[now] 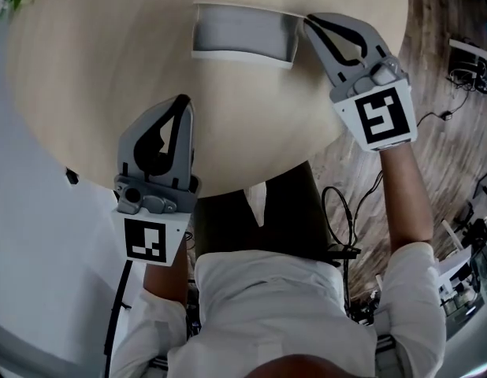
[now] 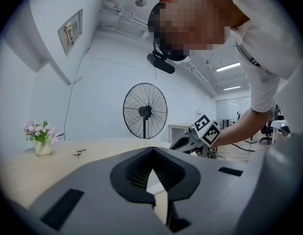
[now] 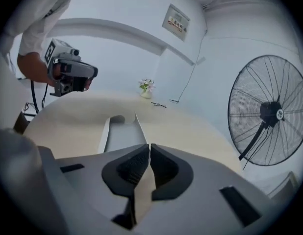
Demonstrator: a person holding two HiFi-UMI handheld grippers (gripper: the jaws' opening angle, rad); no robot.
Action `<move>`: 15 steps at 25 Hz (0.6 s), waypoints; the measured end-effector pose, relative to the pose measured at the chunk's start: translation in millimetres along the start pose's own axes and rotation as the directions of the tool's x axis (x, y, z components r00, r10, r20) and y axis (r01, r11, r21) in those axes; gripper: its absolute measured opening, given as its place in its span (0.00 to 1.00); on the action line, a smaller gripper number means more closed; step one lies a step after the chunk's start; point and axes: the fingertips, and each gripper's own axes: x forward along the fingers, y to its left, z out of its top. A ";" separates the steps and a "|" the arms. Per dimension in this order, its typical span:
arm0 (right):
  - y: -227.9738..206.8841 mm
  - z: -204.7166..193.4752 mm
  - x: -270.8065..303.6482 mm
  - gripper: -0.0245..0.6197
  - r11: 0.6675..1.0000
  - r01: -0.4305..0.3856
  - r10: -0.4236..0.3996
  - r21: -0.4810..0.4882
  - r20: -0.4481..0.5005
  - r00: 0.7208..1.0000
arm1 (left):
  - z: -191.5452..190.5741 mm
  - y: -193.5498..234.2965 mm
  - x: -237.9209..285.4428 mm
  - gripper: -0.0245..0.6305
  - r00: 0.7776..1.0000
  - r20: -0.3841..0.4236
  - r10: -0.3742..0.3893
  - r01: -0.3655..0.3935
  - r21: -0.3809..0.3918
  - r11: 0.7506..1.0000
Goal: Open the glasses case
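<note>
Right hand-held gripper [image 1: 308, 20] looks pinched on case [image 1: 239, 34] flap, left hand-held gripper [image 1: 183, 101] shut, empty; next, probably peel flap back.

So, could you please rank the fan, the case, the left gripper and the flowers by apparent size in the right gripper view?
Largest: fan.
Then case and left gripper, about alike; differing nearness makes ranking them unsure.
Smallest: flowers.

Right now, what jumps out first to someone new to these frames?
The grey glasses case on the far side of the round table, with the right gripper apparently pinched on its right edge. The left gripper sits shut at the near rim; a big fan stands beyond the table.
</note>
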 end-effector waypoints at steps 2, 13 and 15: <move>-4.6 1.2 6.2 0.09 0.998 -0.041 0.041 0.045 -0.011 0.999 | -0.4 1.8 -3.4 0.06 1.000 -0.004 0.009 -0.009 -0.002 1.000; -15.9 -8.3 13.7 0.09 0.989 -0.122 0.123 0.089 0.003 0.992 | 23.0 -19.1 -18.2 0.06 0.997 -0.002 0.074 -0.074 0.016 0.997; -17.8 -11.6 8.2 0.09 0.989 -0.111 0.110 0.096 0.012 0.994 | 34.7 -29.4 -22.6 0.06 0.996 0.007 0.089 -0.089 0.020 0.996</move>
